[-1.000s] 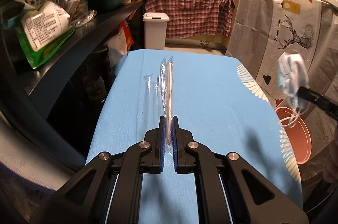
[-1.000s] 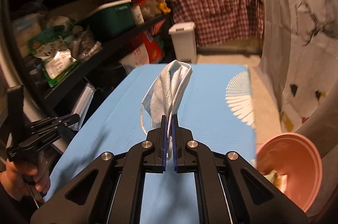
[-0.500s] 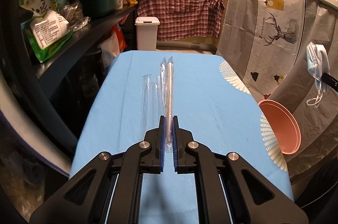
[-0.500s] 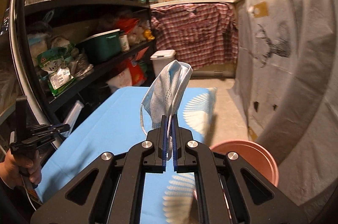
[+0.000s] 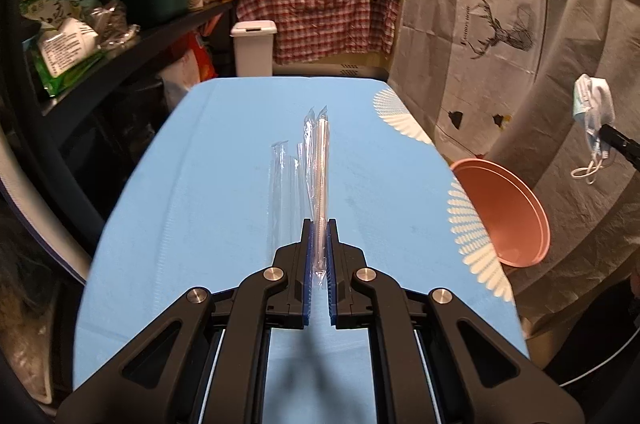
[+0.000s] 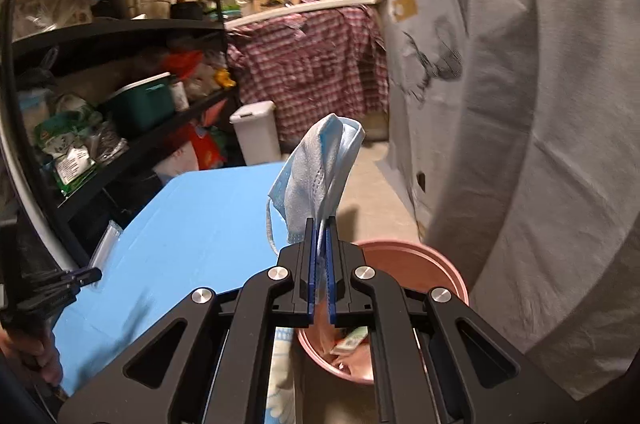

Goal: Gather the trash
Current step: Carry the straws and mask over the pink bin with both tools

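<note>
While my right claw point(image 6: 319, 228) stayed pinched tight on a blue face mask point(image 6: 320, 168), it hung above the pink bin point(image 6: 440, 264) at five o'clock of the blue table point(image 6: 192, 224). My left claw point(image 5: 319, 228) was clamped on a clear-wrapped straw point(image 5: 320, 160) over the table, pointing toward twelve.

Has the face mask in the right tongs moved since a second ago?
Yes. The face mask left the blue table and now hangs over the pink bin.
</note>
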A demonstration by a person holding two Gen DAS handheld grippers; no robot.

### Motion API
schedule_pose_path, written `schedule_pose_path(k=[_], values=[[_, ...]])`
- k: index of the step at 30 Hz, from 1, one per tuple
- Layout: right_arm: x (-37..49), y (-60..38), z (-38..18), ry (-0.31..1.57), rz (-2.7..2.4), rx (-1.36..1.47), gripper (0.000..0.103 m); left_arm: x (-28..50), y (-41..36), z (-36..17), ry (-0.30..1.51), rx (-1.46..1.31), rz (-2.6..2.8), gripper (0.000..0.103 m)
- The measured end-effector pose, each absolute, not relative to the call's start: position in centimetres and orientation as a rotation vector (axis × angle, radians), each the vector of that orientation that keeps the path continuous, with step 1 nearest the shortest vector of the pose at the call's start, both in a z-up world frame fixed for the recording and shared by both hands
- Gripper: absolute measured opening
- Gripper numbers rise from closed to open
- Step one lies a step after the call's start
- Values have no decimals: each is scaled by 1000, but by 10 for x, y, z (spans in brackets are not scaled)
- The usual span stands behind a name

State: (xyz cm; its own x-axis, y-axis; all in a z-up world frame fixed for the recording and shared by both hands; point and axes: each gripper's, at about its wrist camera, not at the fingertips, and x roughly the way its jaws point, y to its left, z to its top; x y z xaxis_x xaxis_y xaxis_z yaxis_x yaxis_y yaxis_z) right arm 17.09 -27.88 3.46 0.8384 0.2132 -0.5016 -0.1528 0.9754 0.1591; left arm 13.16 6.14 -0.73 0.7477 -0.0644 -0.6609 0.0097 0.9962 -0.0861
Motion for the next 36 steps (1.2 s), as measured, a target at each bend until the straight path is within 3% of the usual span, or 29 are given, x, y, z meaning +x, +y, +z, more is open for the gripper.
schedule_pose_path(k=[36], values=[[201,-329,15,606,32,170,5,204,-105,21,714,-10,-302,6]])
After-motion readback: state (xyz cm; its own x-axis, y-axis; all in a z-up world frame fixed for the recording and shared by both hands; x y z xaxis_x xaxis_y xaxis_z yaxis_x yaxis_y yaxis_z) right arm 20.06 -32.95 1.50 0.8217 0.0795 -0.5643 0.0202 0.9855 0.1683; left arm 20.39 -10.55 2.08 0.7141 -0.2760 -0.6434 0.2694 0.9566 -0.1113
